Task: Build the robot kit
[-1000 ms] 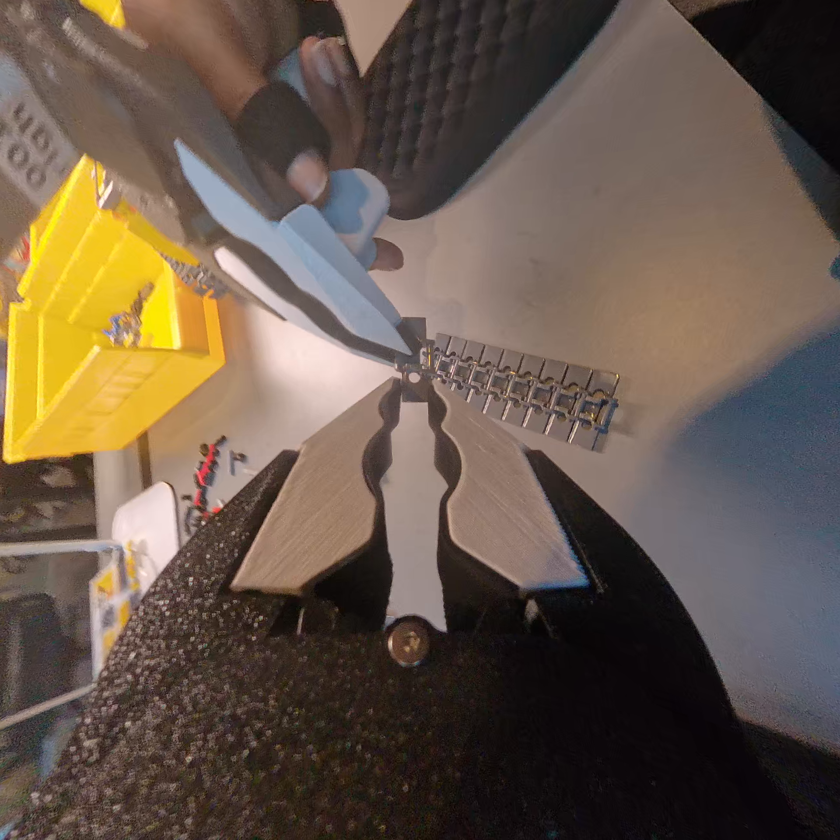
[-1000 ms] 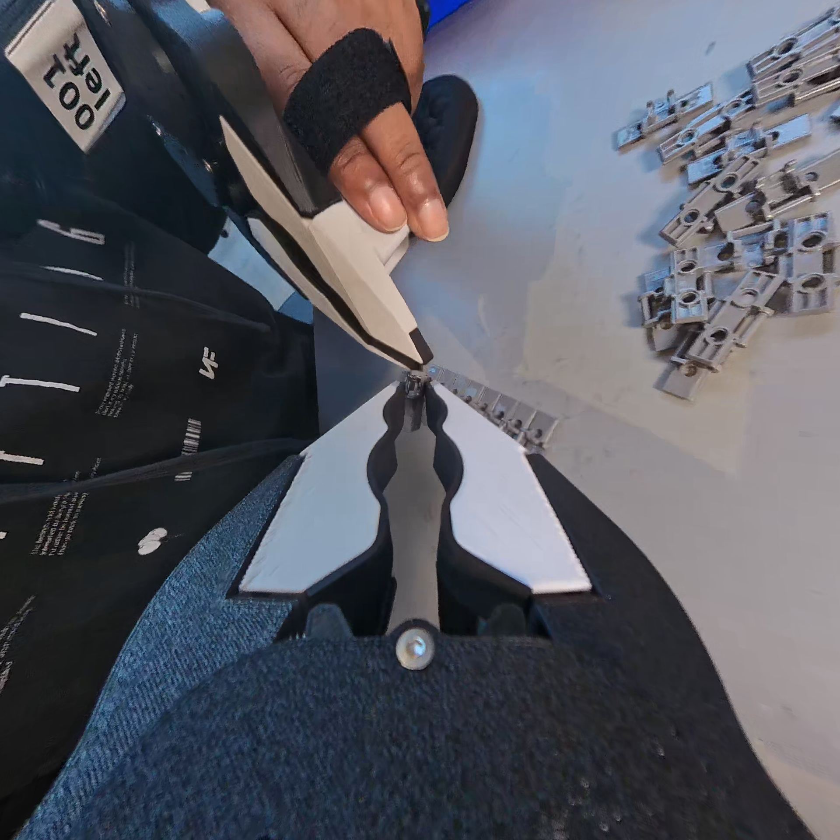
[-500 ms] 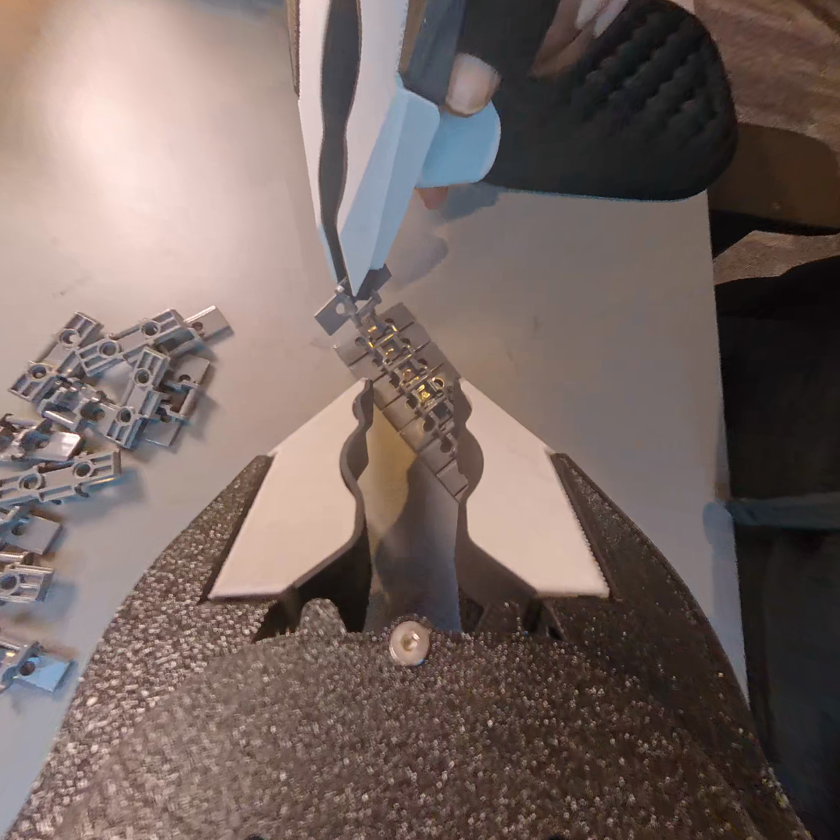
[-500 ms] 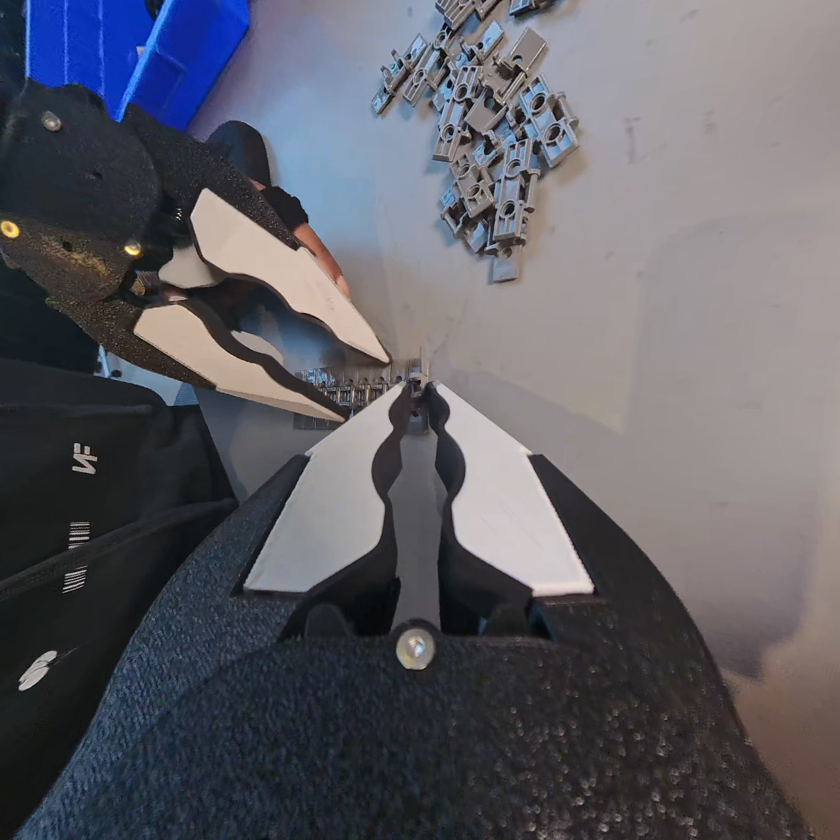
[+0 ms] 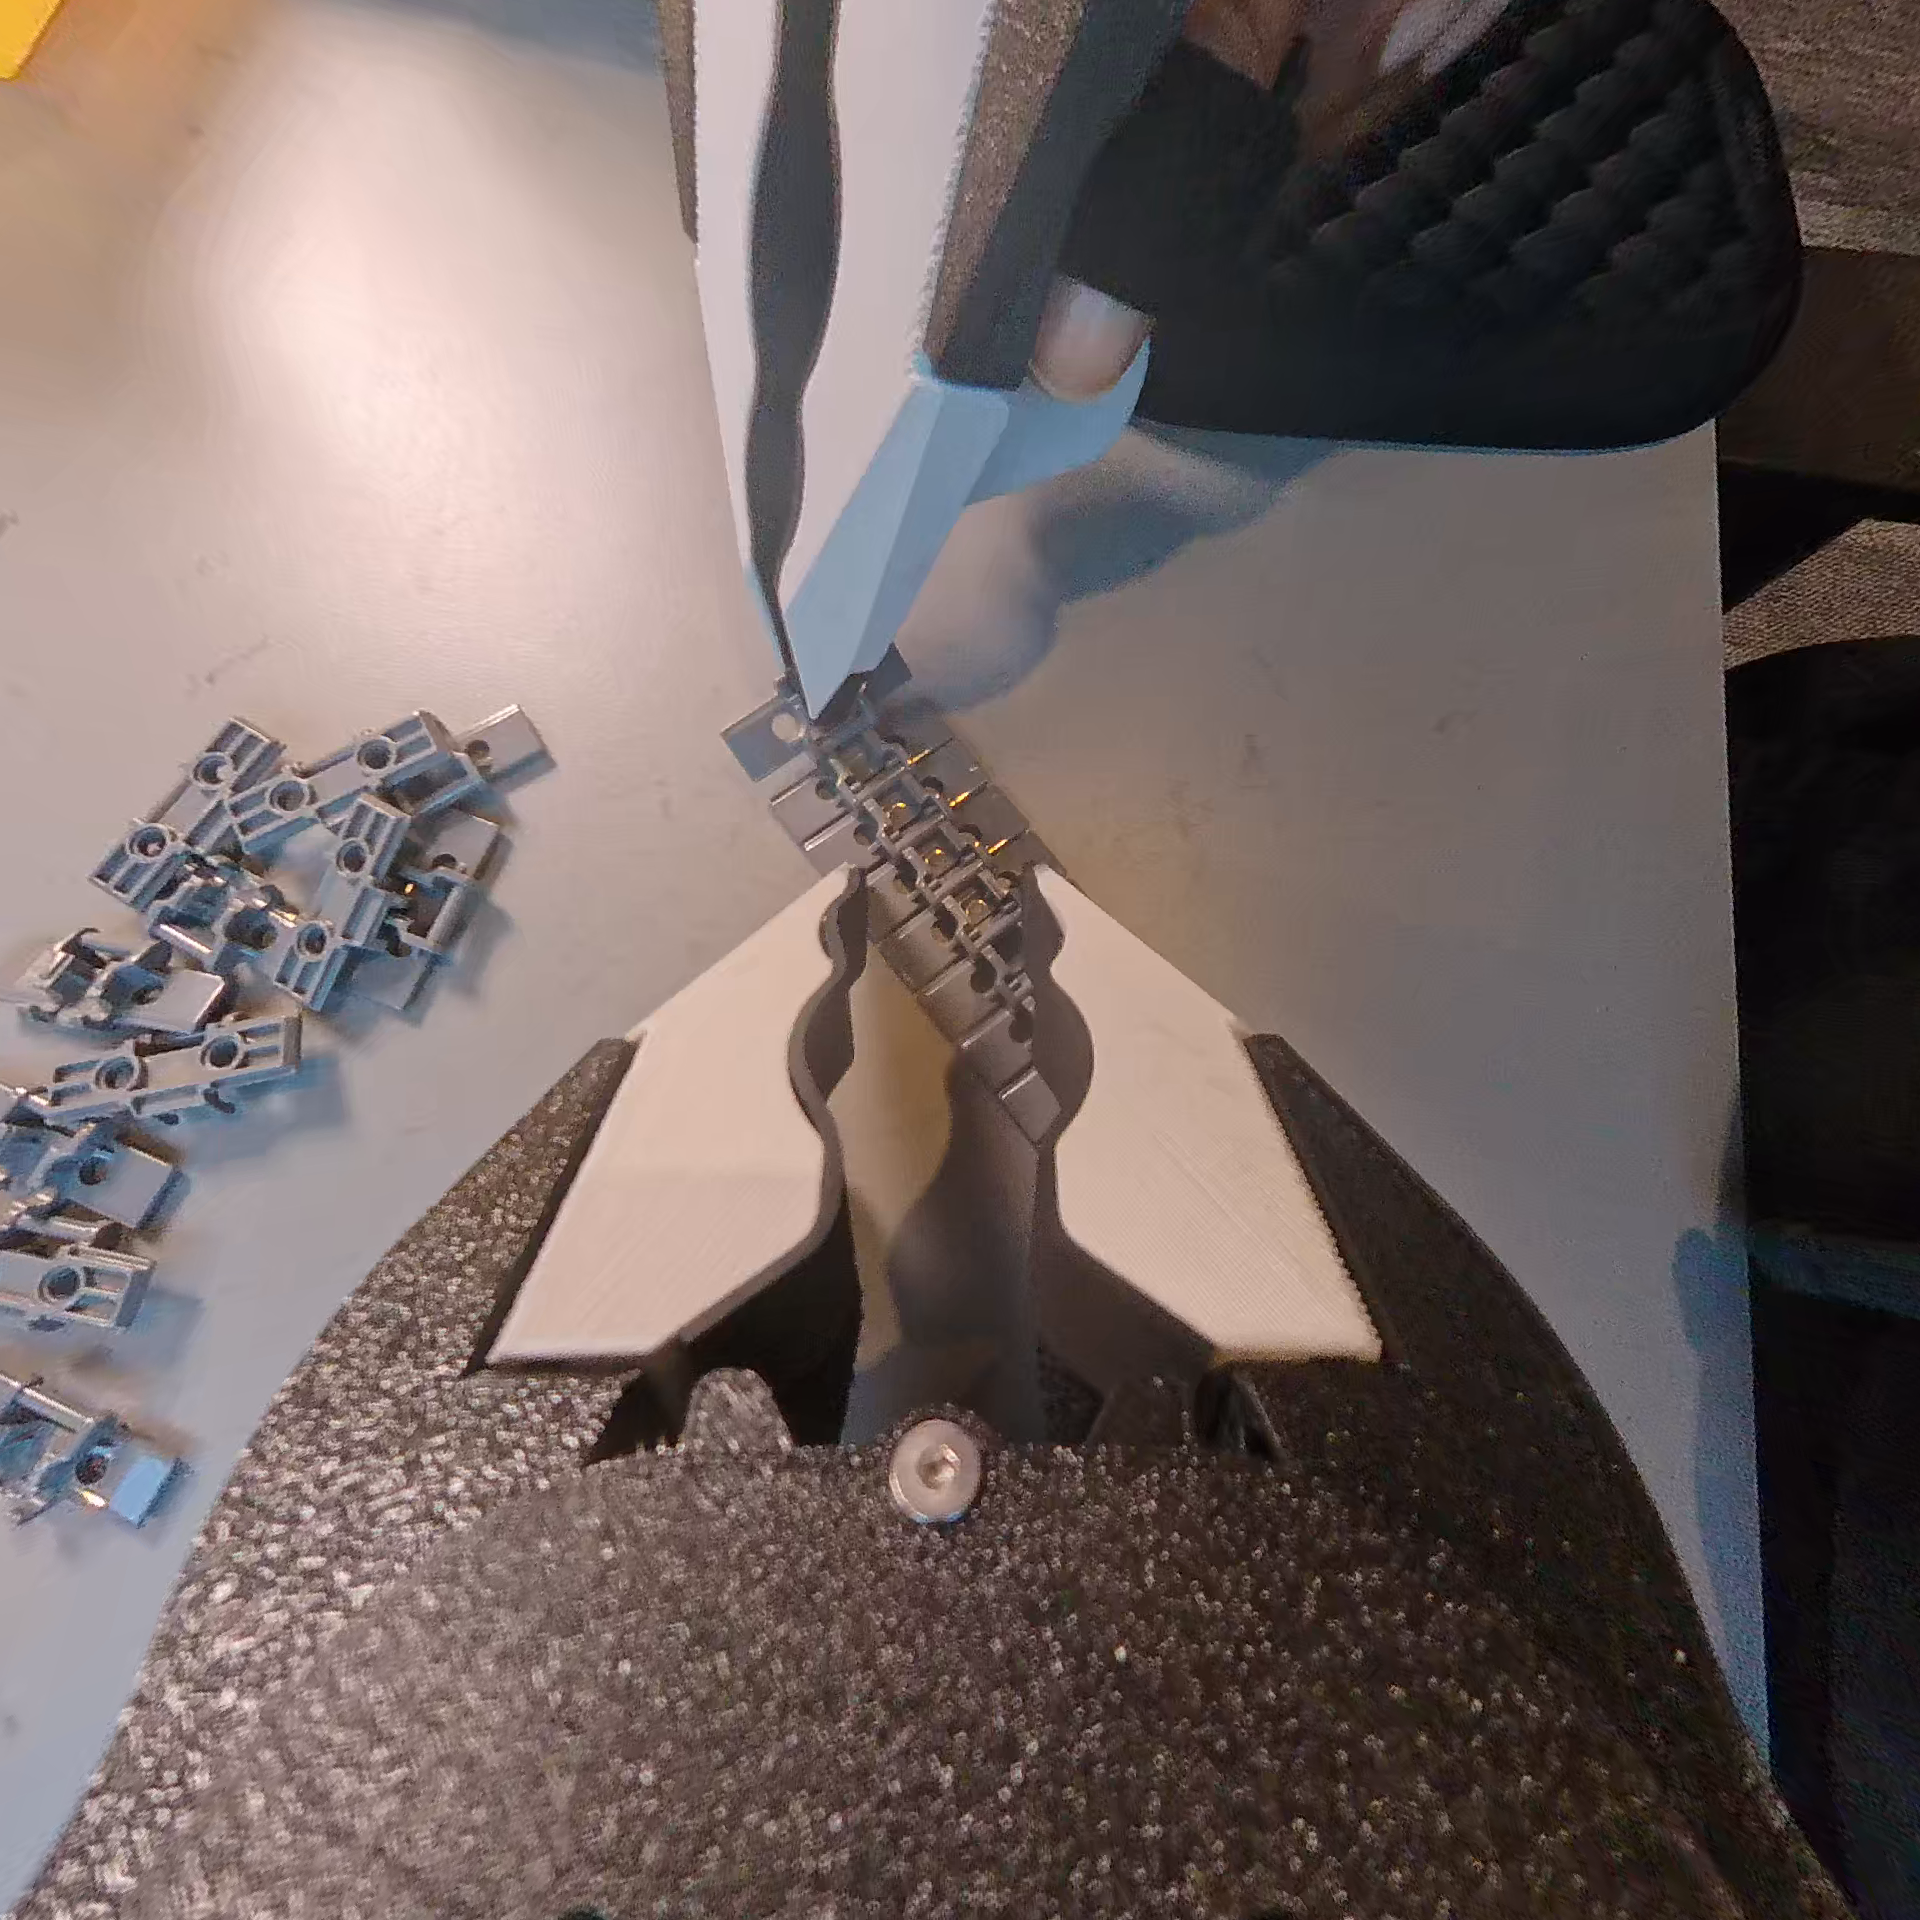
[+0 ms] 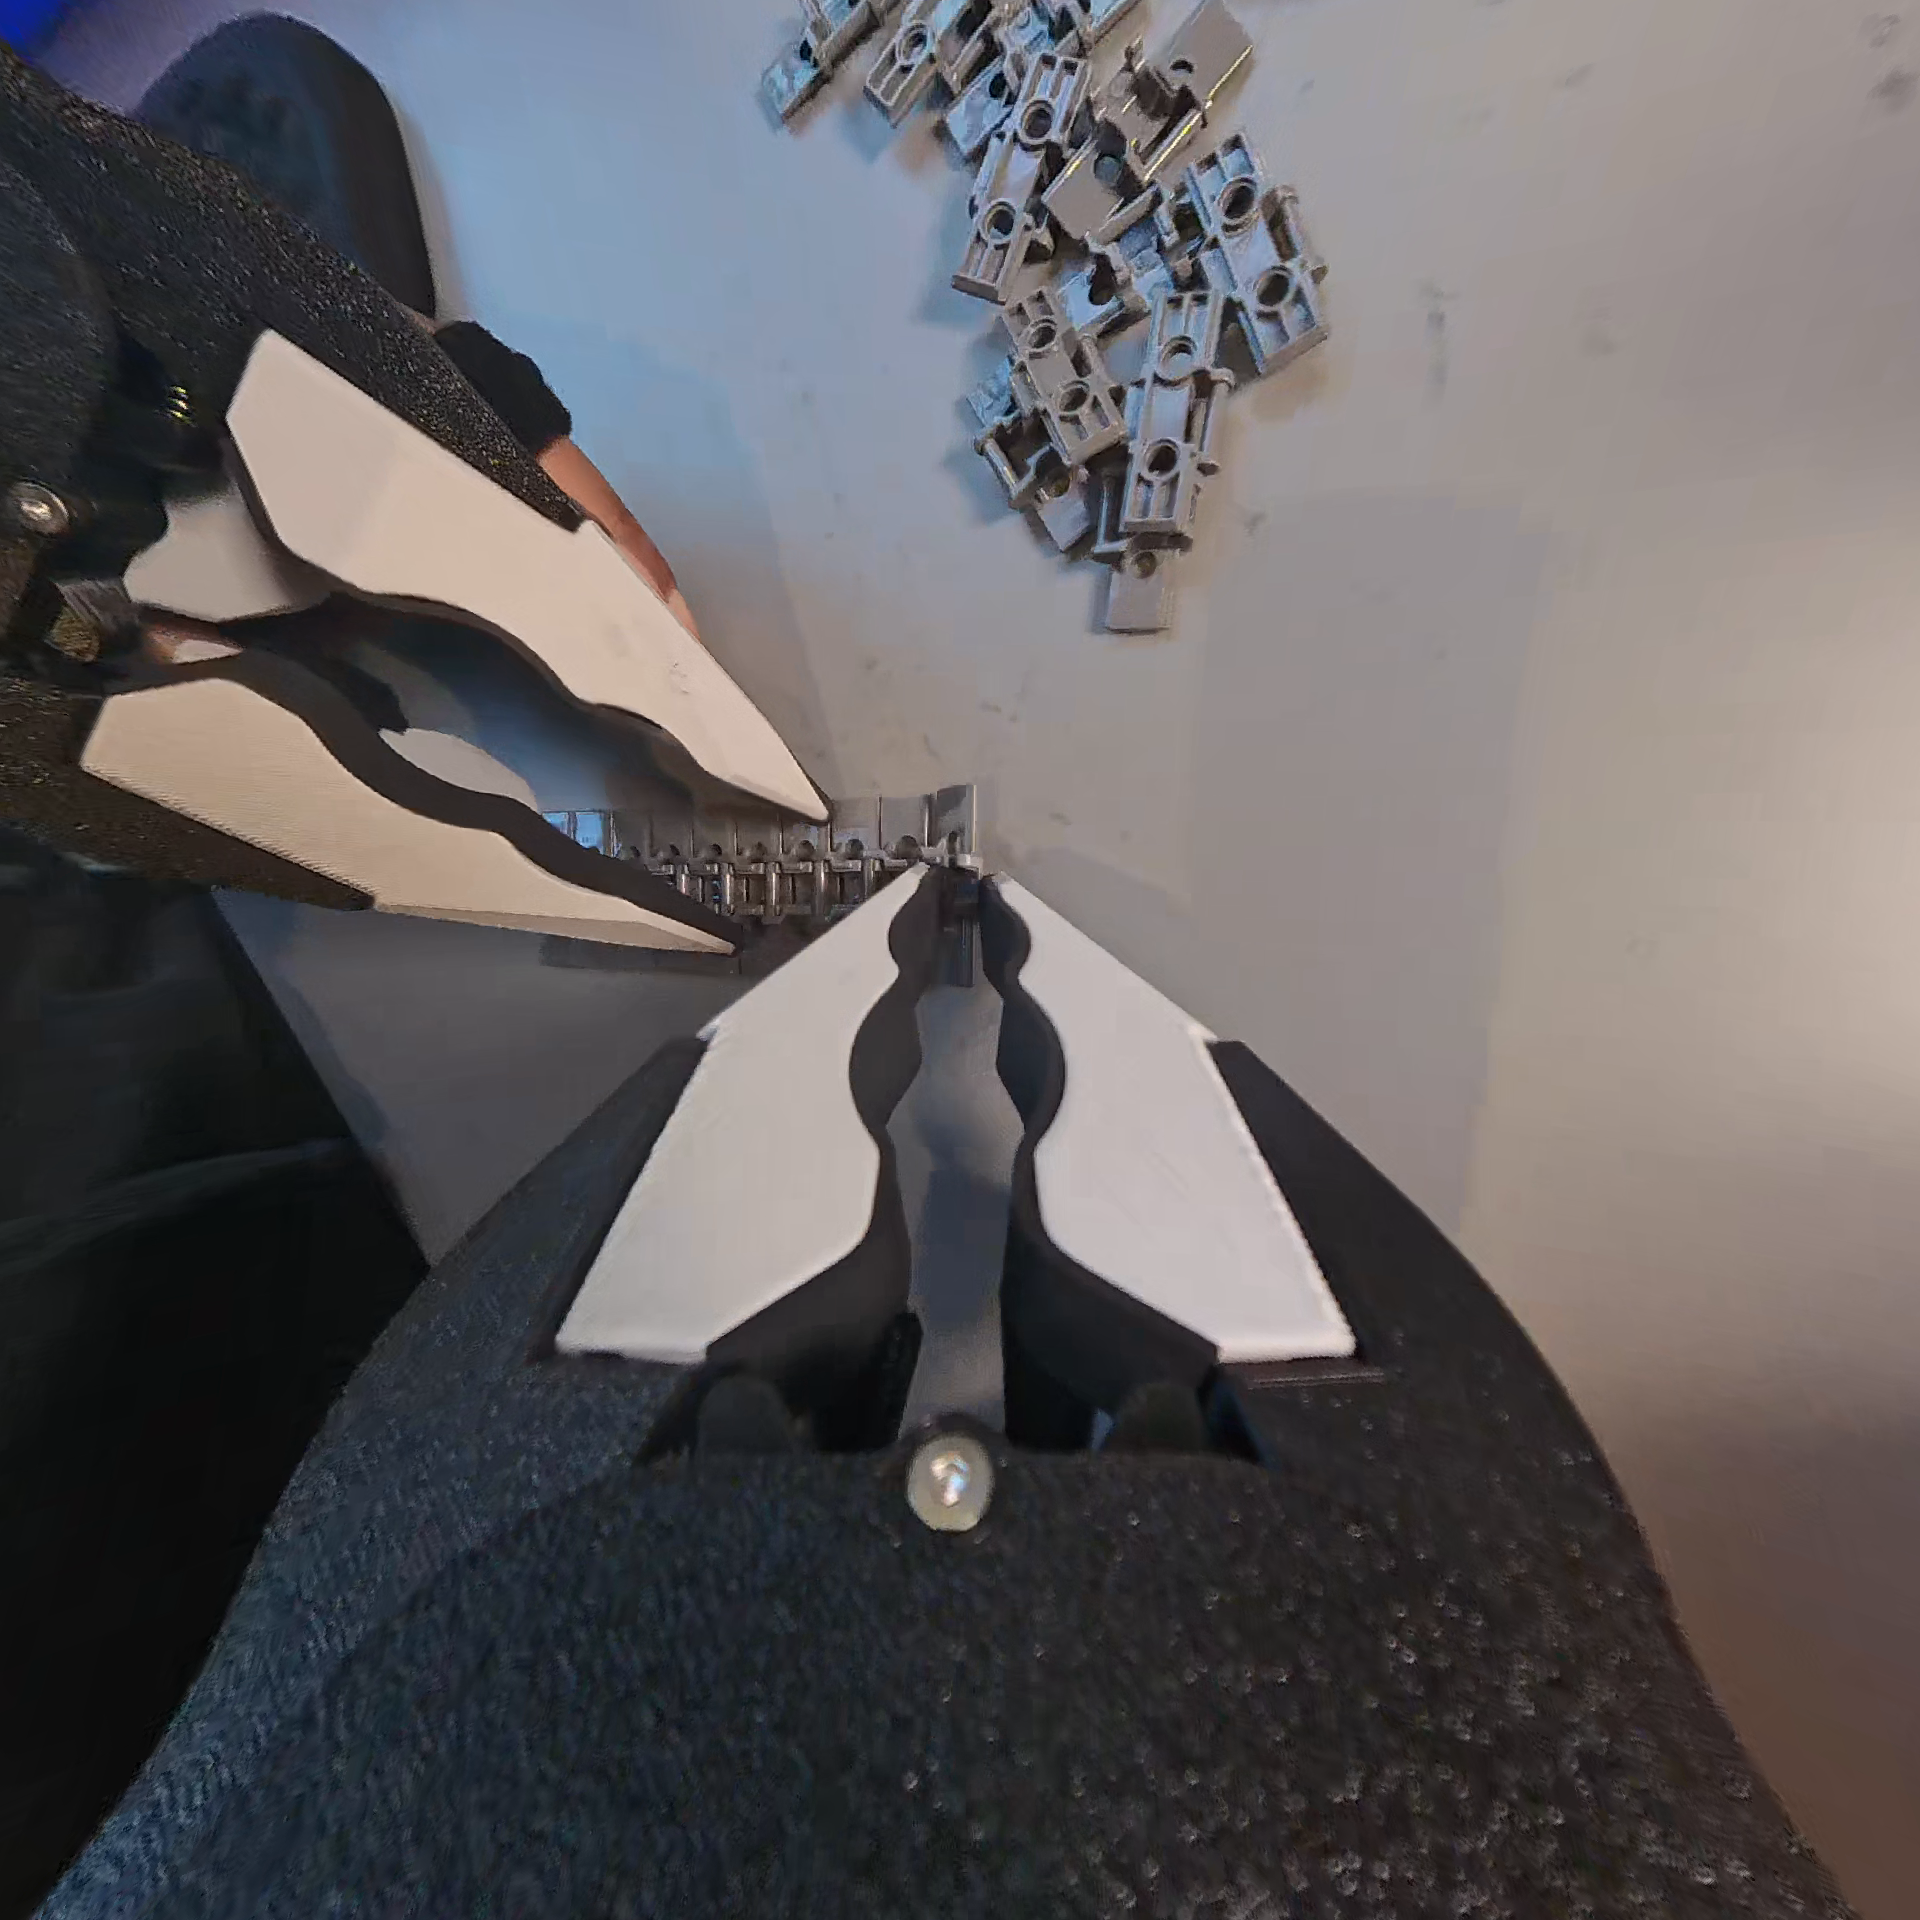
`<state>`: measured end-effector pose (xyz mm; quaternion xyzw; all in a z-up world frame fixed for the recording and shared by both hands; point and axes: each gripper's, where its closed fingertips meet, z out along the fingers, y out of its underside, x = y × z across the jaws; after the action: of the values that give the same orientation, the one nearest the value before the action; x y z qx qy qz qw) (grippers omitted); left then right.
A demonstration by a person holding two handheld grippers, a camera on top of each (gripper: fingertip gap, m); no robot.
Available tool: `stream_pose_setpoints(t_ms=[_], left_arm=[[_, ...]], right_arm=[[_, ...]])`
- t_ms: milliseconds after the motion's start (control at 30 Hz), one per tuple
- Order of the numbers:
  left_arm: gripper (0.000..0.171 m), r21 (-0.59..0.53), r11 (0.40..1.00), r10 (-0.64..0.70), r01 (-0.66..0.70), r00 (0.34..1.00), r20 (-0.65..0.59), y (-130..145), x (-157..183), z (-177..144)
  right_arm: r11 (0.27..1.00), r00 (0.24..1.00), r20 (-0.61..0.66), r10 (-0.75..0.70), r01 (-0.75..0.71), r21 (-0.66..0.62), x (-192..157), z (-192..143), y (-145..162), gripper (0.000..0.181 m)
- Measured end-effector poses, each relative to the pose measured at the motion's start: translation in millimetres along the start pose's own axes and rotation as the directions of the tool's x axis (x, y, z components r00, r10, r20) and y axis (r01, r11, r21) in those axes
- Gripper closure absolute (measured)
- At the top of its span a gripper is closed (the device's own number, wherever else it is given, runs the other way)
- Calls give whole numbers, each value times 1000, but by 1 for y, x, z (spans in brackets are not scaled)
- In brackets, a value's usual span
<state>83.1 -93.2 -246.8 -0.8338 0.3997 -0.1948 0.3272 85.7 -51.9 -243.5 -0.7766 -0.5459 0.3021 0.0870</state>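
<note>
1. The left gripper (image 5: 945,894) is closed to a narrow gap around a chain of joined grey links (image 5: 914,862). The chain runs lengthwise between its 2 fingers, against the right-hand one. The shadow under the chain's near end suggests it is held slightly off the bench (image 5: 1351,831).
2. The right gripper (image 6: 958,883) is almost fully closed, with its tips pinching the end link (image 5: 764,740) at the far end of the same chain. In the left wrist view it comes down from above onto that link, and a fingertip (image 5: 1086,338) presses on its side.
3. Both grippers therefore grip 1 chain, the left along its body and the right at its last link, with their tips just beside each other.
4. 1 second ago the chain lay flat ahead of the left gripper's tips, with only its end between them. Now several links sit inside the fingers. Over the last half second the grip has barely altered.
5. A pile of loose grey links (image 5: 260,914) lies on the bench to the left, well apart from the chain.
6. A black quilted pad (image 5: 1507,208) sits at the bench's far edge, behind the right gripper.
</note>
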Motion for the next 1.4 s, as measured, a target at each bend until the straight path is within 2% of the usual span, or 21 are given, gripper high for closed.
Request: stream_pose_setpoints(t_ms=[333,667,933,1033,1100,1300,1400], left_arm=[[144,15,1000,14,-15,1000,15,0,0,1],[146,17,1000,24,-25,1000,16,0,1,1],[146,22,1000,19,-20,1000,9,1,1,0],[146,21,1000,16,-16,1000,8,1,1,-1],[146,20,1000,12,-12,1000,1,1,1,-1],[140,44,999,-21,27,993,-115,-3,6,-9],[140,77,997,-13,19,997,-81,-8,-11,-20]], right_arm=[[968,976,-120,-180,154,-196,1,2,3,174],[924,946,-153,-287,231,-304,3,5,3,174],[968,985,-71,-157,139,-208,5,4,1,168],[994,996,92,-22,31,-100,-2,-9,-10,147],[1000,991,136,7,-6,-6,1,-20,-22,146],[986,993,42,-112,106,128,12,-28,-30,145],[970,983,-38,-179,183,158,17,-18,-35,145]])
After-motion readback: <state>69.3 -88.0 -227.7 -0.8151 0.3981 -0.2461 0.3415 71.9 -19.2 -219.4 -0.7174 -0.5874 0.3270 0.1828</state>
